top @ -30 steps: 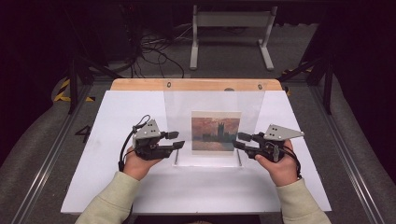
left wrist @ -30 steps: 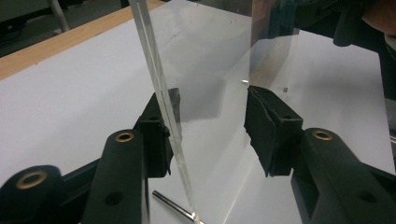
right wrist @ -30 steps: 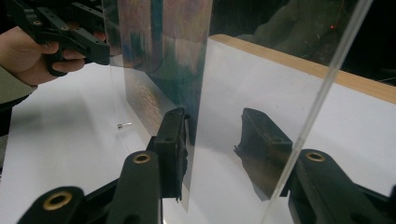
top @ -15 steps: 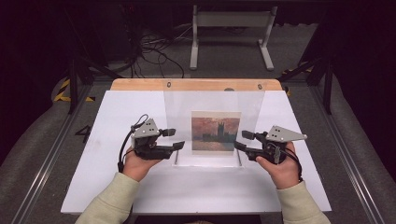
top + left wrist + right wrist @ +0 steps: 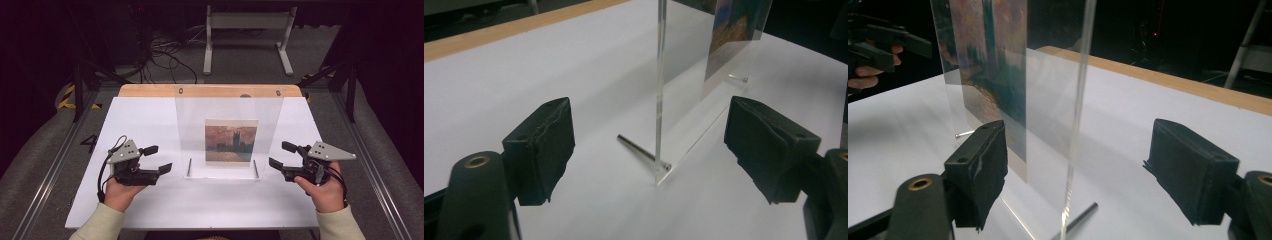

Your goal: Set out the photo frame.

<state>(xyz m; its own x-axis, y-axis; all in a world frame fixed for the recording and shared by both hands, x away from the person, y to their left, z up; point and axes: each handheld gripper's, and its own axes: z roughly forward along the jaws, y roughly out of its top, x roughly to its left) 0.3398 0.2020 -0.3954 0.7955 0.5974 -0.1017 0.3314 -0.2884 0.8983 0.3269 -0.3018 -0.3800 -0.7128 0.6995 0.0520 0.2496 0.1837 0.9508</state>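
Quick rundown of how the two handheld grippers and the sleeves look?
Both the left gripper and the right gripper are black with two blocky, foam-like pads, brass-coloured eyelets, a grey three-cornered plate on top and a trailing black cable. The sleeves are pale cream.

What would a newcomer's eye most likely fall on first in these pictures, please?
Probably the clear frame standing upright mid-table on two metal pins, with a sunset painting in it. Next, the two hand-held tools flanking it: the left tool and the right tool, both open, apart from the frame and pointing at its side edges. Their jaws have just been opening, nothing between them.
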